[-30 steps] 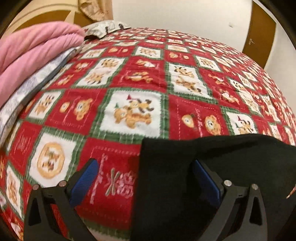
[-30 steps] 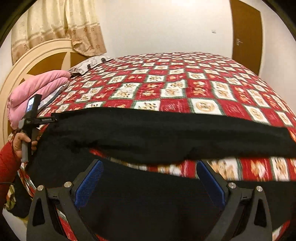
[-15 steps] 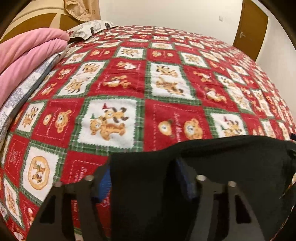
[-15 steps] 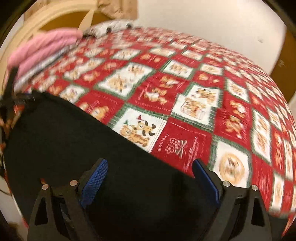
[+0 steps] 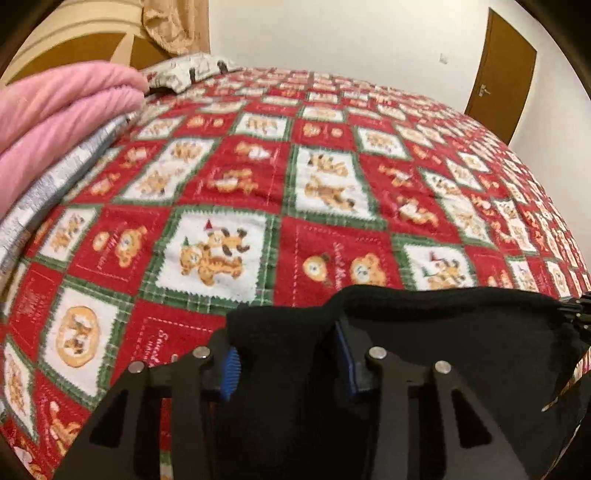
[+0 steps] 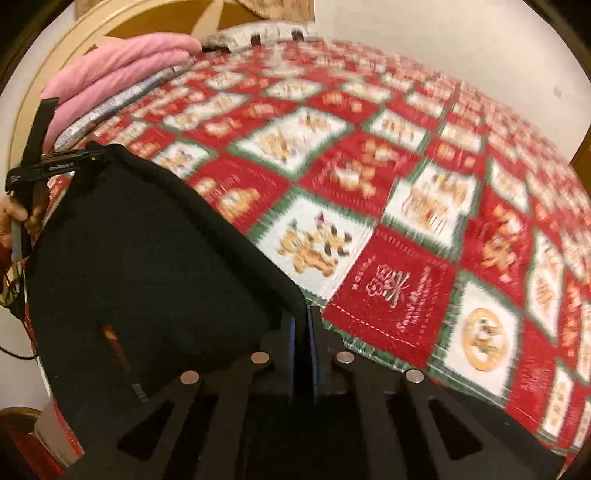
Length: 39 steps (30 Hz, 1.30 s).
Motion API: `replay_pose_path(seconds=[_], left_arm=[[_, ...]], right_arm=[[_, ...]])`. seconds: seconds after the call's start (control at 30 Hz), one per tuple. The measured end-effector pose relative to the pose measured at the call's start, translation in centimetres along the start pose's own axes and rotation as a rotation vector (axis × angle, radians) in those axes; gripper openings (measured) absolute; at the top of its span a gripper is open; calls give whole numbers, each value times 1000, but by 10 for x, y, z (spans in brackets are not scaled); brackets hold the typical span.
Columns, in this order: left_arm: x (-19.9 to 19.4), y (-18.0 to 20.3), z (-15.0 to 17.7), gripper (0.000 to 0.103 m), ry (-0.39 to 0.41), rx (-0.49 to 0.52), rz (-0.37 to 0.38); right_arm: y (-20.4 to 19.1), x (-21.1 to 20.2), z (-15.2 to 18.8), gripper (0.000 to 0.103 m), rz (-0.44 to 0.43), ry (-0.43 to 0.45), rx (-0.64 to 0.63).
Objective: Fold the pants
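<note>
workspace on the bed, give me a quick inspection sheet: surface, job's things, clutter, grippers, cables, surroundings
surface: bed quilt, red, white and green patchwork with cartoon animals, lying flat.
job's things: black pants, stretched along the near edge of the bed between the two grippers.
clutter: folded pink blanket on a grey patterned cloth, and a pillow at the head end.
grippers: left gripper shut on a bunch of pants fabric; right gripper shut on a pants edge, jaws almost meeting.
cables: thin dark cable hanging below the left hand.
surroundings: white wall, brown door, curtain, cream headboard.
</note>
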State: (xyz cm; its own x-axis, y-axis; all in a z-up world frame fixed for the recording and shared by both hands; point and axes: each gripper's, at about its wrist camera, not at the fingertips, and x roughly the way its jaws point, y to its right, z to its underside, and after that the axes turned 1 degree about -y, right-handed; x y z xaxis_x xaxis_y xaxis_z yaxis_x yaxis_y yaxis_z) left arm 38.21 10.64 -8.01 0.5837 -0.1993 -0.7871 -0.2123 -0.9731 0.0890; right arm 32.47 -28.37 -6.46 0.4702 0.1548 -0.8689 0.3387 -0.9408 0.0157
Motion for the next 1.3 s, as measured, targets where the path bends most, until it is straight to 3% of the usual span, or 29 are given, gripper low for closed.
replay_pose_path(seconds=[0.2,0.4,0.53,0.63,0.73,0.83,0.9,0.97,1.0,1.07,1.2,1.3], left_arm=[[-66,-3,8,36,150,-16,48],[-134,-10,51,36,283,-23,74],[-149,-18,99,42,315,-34,94],[-139,-23,137,48,266,-20,61],[-123,-23,165,55,200,13,-11],[-113,-21,185,78,178,63,-94],[-109,-24,193,88,161,78,-177],[-111,-32,198,88,142,58,-214],[-115,-39,198,89,142,35,-210],[-125,-55,204,92,149,-5,-242],[-146,-81,205,92,167,-100,-345],[-159,-75,196,92,192,-133,-294]], right_arm=[[-25,-97,23,6,2,192,38],[-80,-147,79,6,-2,267,-37],[-118,-136,132,6,22,223,-123],[-132,-112,165,6,8,172,-118],[-148,-86,190,6,50,135,-159],[-158,-70,207,8,91,138,-168],[-162,-71,211,21,101,161,-175],[-166,-73,213,59,55,139,-176],[-169,-76,215,66,33,130,-180],[-176,-86,216,65,6,134,-189],[-171,-118,199,65,-143,243,-102],[-173,-123,170,65,-148,322,-69]])
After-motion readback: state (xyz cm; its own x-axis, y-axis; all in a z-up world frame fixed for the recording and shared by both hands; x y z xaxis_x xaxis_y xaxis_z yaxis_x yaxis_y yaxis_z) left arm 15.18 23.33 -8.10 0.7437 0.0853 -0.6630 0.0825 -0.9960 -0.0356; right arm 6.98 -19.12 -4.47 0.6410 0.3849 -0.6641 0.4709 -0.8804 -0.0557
